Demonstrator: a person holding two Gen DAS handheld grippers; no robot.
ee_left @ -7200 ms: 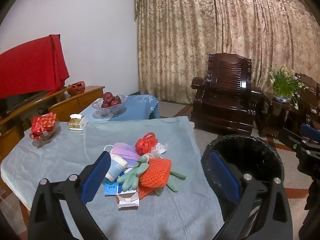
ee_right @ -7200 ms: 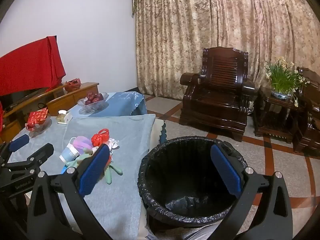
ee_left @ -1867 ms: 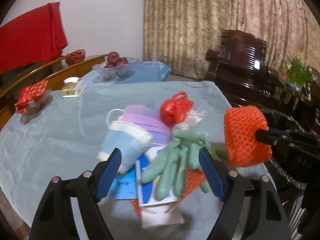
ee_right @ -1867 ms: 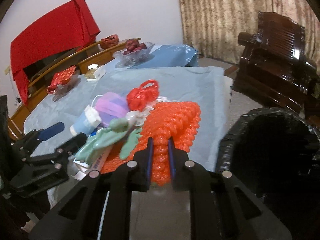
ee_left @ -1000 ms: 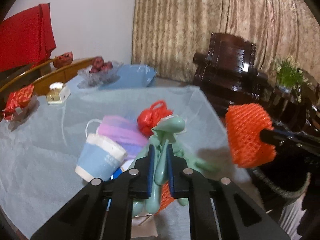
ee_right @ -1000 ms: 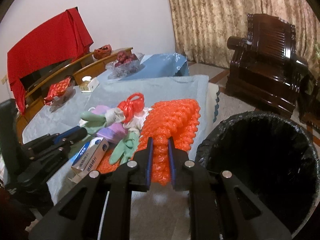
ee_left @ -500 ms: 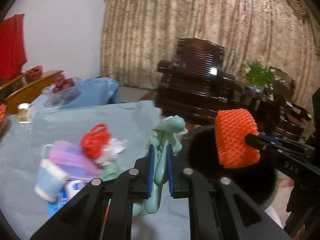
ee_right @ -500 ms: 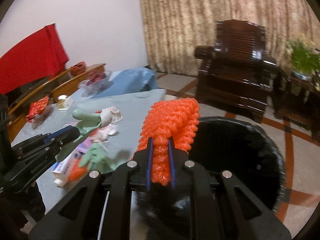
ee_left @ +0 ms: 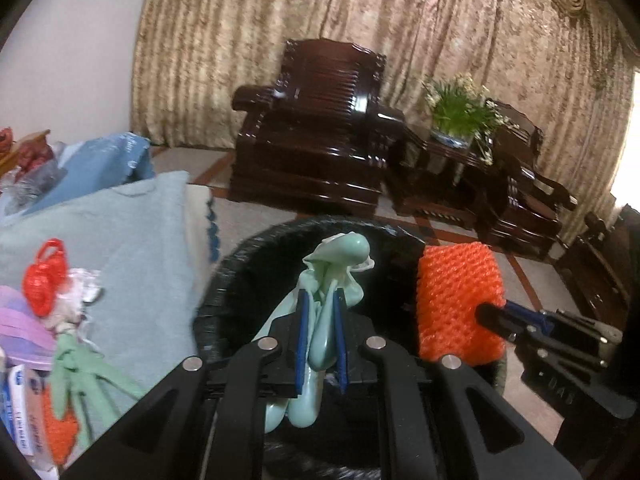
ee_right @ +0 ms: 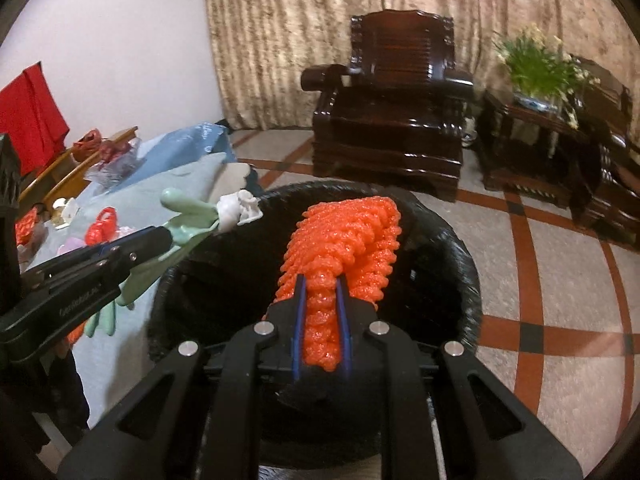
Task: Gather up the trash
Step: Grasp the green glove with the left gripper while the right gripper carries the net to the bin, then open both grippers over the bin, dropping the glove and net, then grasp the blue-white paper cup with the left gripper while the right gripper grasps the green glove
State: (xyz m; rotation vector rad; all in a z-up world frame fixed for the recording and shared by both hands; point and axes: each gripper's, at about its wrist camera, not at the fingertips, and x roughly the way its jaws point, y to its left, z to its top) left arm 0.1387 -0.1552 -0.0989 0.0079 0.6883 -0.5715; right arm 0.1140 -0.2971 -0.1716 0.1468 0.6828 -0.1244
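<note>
Our left tongs (ee_left: 319, 334) clamp a green glove (ee_left: 332, 280) over the black bin (ee_left: 224, 280). Our right tongs (ee_right: 321, 322), jaws just easing wider, still pinch orange foam net (ee_right: 344, 236) above it. Remaining trash (ee_left: 44, 280) stays on the table (ee_left: 132, 216); box lettering is unreadable.

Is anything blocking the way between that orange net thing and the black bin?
Nothing visible. The orange foam net, pinched in the right gripper, hangs over the open mouth of the black-lined bin. The green glove in the left gripper is beside it, apart.
</note>
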